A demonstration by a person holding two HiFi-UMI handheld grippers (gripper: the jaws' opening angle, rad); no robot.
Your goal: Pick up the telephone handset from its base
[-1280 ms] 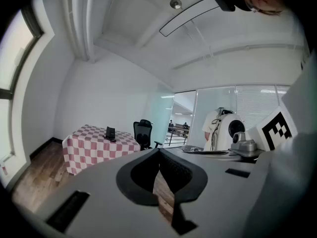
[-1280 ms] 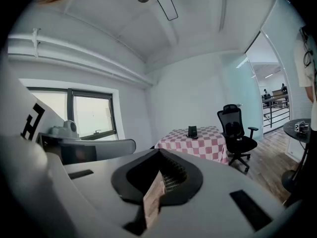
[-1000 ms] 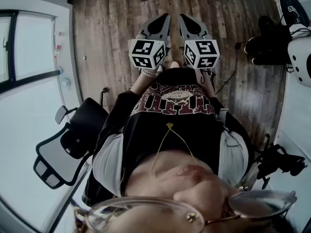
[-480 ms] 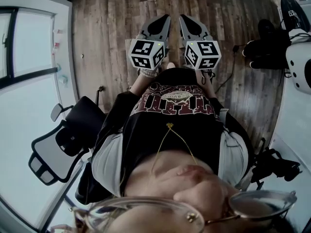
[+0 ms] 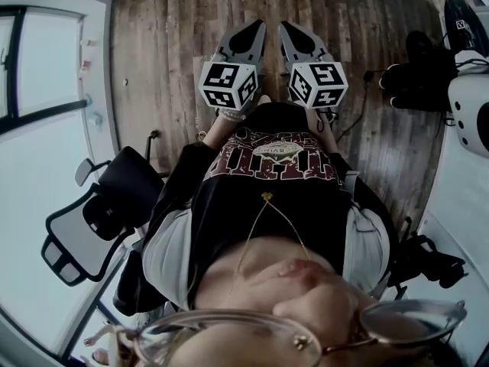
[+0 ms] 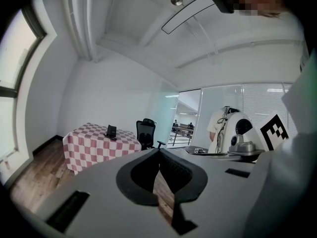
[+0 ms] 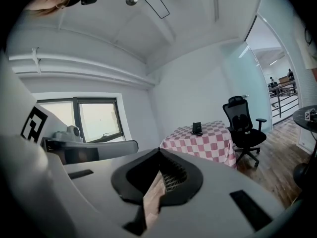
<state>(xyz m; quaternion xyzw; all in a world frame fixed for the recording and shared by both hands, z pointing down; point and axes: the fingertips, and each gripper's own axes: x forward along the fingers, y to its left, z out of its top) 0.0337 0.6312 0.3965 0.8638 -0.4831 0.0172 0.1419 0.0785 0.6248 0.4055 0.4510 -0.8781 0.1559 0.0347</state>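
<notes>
The telephone (image 6: 111, 131) is a small dark set far across the room, standing on a table with a red-and-white checked cloth (image 6: 99, 145). The right gripper view shows the same telephone (image 7: 197, 128) on that table (image 7: 210, 142). In the head view my left gripper (image 5: 257, 26) and right gripper (image 5: 285, 27) are held side by side in front of the body, over wooden floor. Seen from their own cameras, the left gripper (image 6: 159, 150) and right gripper (image 7: 159, 150) are shut, with nothing between the pads. Both are far from the telephone.
A black office chair (image 6: 146, 133) stands just right of the checked table, also the chair (image 7: 243, 123) in the right gripper view. Another office chair (image 5: 95, 220) is close at my left. A white machine (image 6: 237, 133) on a desk and dark gear (image 5: 416, 71) on the floor lie to the right.
In the head view the nearby office chair and the floor have slid down and to the left. Both grippers keep their place in front of the body and stay shut.
</notes>
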